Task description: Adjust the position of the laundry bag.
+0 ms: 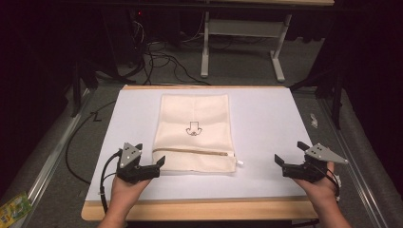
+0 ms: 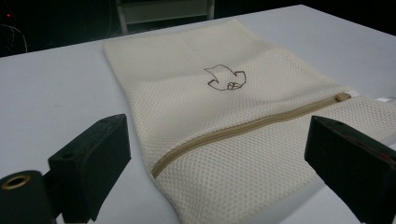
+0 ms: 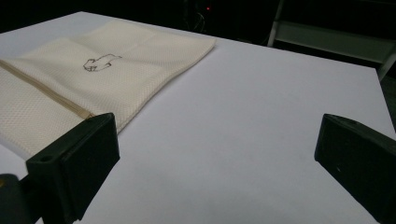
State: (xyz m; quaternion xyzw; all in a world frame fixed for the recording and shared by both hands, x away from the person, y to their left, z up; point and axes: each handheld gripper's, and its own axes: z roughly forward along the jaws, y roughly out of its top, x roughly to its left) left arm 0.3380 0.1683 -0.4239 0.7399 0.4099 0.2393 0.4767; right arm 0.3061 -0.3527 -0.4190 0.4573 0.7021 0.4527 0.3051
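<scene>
Where the white table top is widest open to the high view, a cream mesh bag lies flat near its middle, its long sides running away from the person. A tan zipper crosses the bag close to the near edge, and a small dark line drawing sits at the bag's centre. A white tab pokes out at the bag's near right corner.

From the left gripper view the weave of the mesh and the zipper's pull end are plain, which the high view is too coarse to give. From the right gripper view the bag's right edge and much bare table beside it appear.

Both tools are released. The left gripper, jaws spread, rests just beside the bag's near left corner. The right gripper, jaws spread too, sits well apart from the bag at the right.

Beyond the table, cables trail across the floor by a white frame.
</scene>
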